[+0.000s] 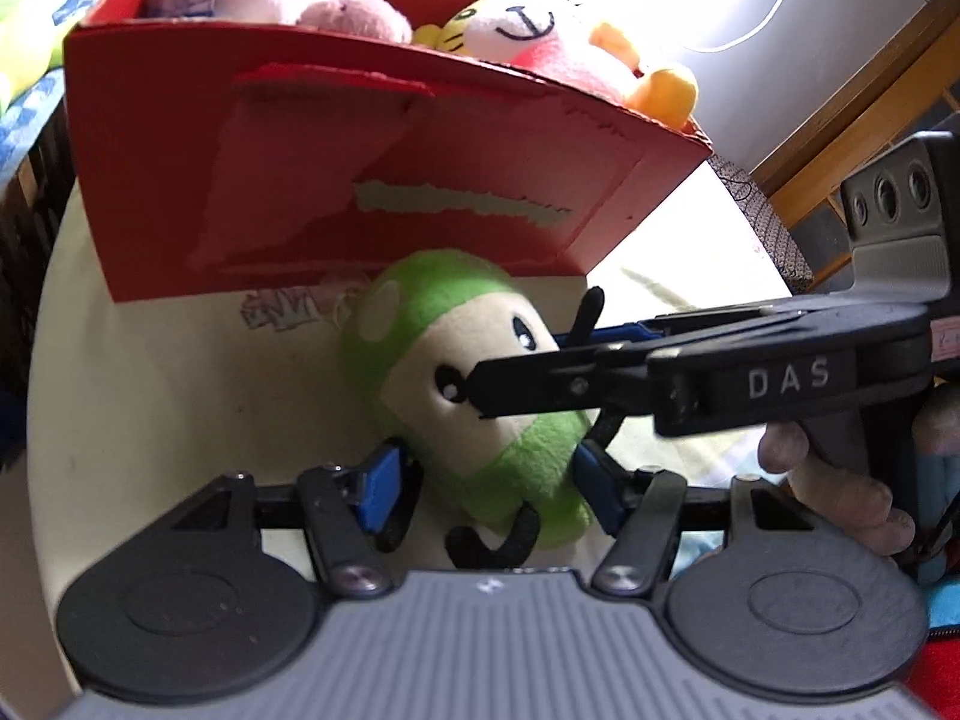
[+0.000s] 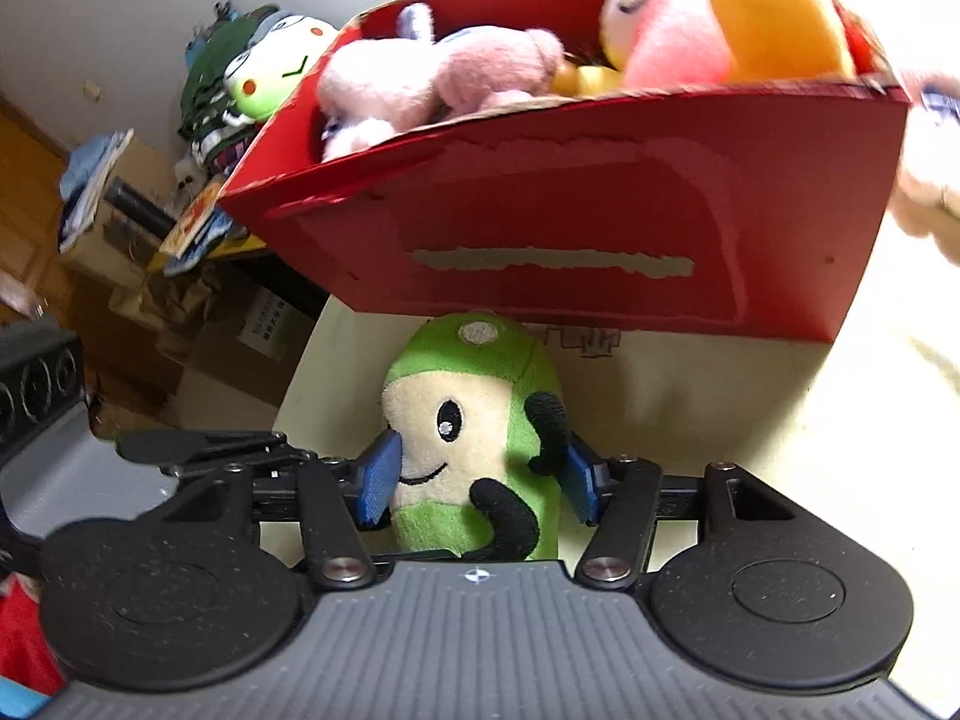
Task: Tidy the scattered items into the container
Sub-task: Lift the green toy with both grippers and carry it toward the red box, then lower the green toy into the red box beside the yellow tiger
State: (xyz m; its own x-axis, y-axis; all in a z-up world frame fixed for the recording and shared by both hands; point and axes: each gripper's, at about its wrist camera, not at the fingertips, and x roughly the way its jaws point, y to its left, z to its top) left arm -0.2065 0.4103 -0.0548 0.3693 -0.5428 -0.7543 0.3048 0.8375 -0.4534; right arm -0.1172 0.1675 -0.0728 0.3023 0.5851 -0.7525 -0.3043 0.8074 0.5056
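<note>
A green and cream plush toy (image 1: pixel 474 396) with black limbs sits on the pale table just in front of a red cardboard box (image 1: pixel 372 180). Both grippers close around it. In the left wrist view, my left gripper (image 1: pixel 486 486) has its blue pads on the toy's lower body, and the right gripper (image 1: pixel 540 360) comes in from the right at face height. In the right wrist view, my right gripper (image 2: pixel 480 480) presses its blue pads on both sides of the toy (image 2: pixel 474 444). The box (image 2: pixel 600 228) holds a pink plush (image 2: pixel 432 84) and an orange-pink plush (image 2: pixel 720 18).
The pale round table (image 1: pixel 150 390) carries the box. In the right wrist view a frog plush (image 2: pixel 270 78) and cluttered shelves and cartons stand beyond the table's left edge. A pale plush (image 2: pixel 930 180) lies at the box's right. Wooden furniture (image 1: pixel 840 138) stands at the right.
</note>
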